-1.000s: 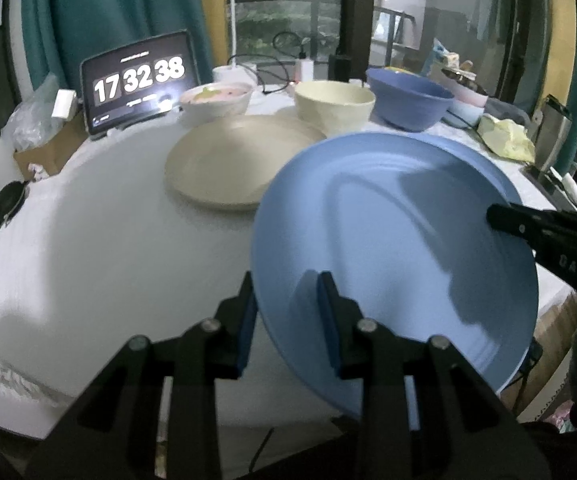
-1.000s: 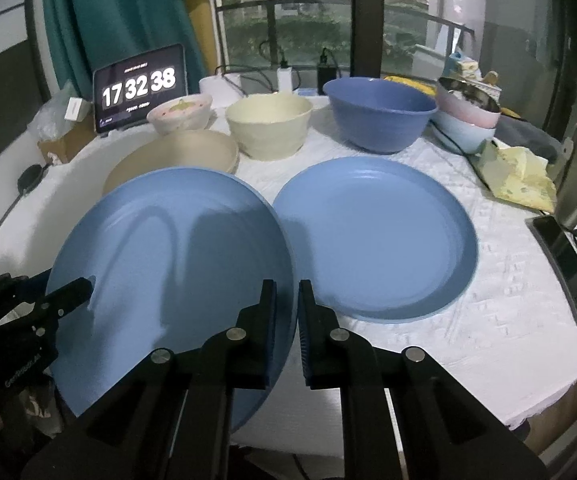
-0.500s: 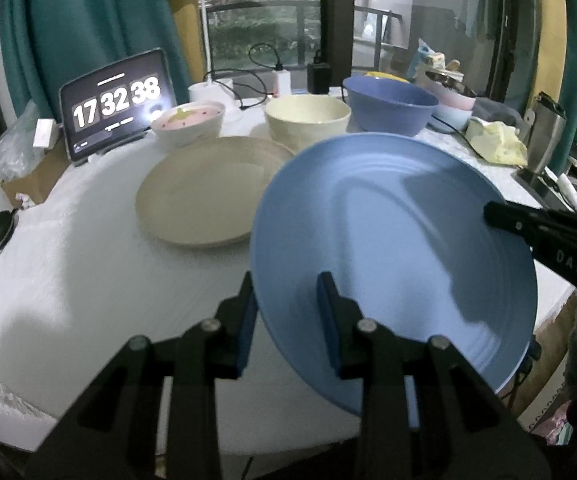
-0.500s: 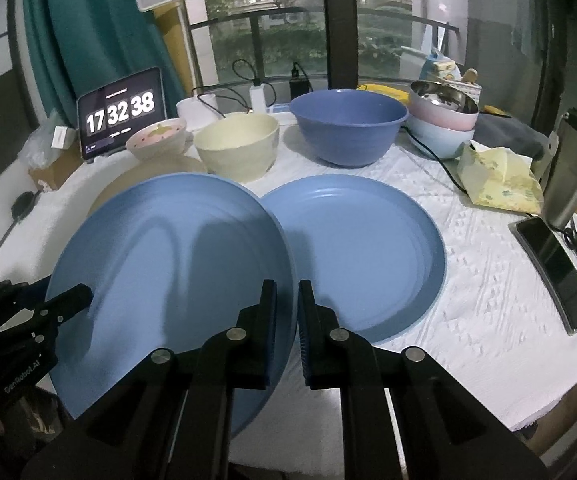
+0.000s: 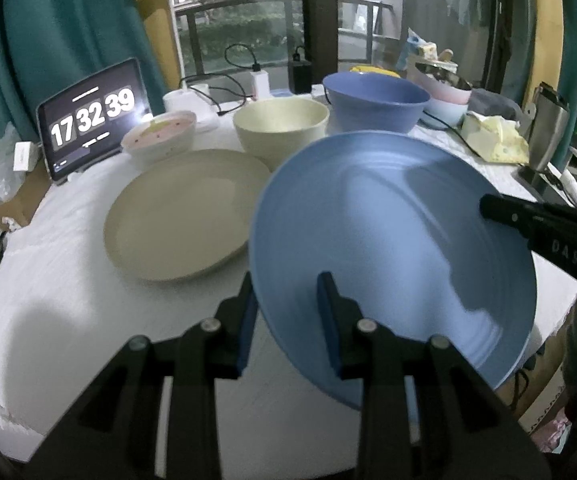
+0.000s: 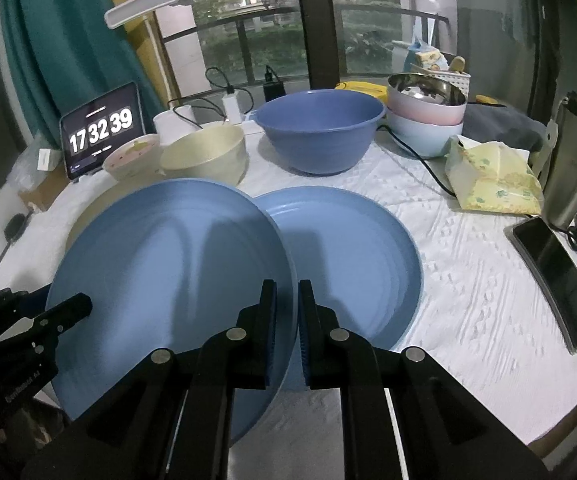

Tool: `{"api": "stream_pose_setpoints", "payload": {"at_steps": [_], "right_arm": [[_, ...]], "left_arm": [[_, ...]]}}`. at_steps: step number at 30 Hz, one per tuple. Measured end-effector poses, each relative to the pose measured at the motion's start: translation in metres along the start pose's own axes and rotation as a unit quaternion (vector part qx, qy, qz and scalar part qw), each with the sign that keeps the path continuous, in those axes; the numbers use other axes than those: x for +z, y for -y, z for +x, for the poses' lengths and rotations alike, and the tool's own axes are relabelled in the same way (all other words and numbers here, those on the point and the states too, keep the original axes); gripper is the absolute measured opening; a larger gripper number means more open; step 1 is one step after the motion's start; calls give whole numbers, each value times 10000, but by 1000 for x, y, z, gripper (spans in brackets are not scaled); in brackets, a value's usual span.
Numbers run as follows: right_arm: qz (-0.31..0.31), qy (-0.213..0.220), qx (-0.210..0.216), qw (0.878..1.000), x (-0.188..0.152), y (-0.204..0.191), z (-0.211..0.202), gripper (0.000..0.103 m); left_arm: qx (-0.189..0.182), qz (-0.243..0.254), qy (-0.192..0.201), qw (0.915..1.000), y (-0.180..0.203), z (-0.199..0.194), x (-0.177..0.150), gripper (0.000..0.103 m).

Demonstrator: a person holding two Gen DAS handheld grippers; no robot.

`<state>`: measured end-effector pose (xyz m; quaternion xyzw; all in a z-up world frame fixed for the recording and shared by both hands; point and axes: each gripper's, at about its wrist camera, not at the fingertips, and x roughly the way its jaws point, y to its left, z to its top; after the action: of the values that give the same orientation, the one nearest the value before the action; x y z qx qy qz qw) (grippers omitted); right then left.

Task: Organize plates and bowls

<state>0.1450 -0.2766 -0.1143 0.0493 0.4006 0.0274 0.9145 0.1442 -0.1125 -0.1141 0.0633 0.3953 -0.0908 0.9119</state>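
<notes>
- Left gripper (image 5: 286, 300) pinched the near-left rim of the blue plate (image 5: 388, 248): one finger under the rim, the other on the plate's inner face.
- Right gripper (image 6: 286, 308) pinched the same plate (image 6: 168, 280) at its right edge, fingers nearly pressed together on the rim.
- Plate was held tilted above the near part of the white table (image 6: 468, 300), both grippers on it.
- Second blue plate (image 6: 352, 256) lay flat on the table, just right of the held one, its left part hidden behind the held plate's rim.
- Beige plate (image 5: 184, 212) lay flat to the left, mostly hidden behind the held plate in the right wrist view.
- Far row, left to right: pink bowl (image 5: 160, 140), cream bowl (image 5: 280, 124), blue bowl (image 6: 320, 132), then stacked pastel bowls (image 6: 428, 120) with a metal bowl on top.
- Tablet clock (image 6: 102, 128) stood far left reading 17 32 39.
- Yellow packet (image 6: 492, 176), steel flask (image 6: 576, 164) and phone (image 6: 556, 280) sat on the right side.
</notes>
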Motion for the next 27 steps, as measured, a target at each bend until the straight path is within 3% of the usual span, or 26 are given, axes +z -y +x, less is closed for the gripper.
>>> {"api": "stream_pose_setpoints", "payload": {"at_steps": [27], "right_arm": [[395,-139,-117,9991,22,64,40,12]], "left_arm": [[-186,256,-298,9991,45,58,37,31]]}}
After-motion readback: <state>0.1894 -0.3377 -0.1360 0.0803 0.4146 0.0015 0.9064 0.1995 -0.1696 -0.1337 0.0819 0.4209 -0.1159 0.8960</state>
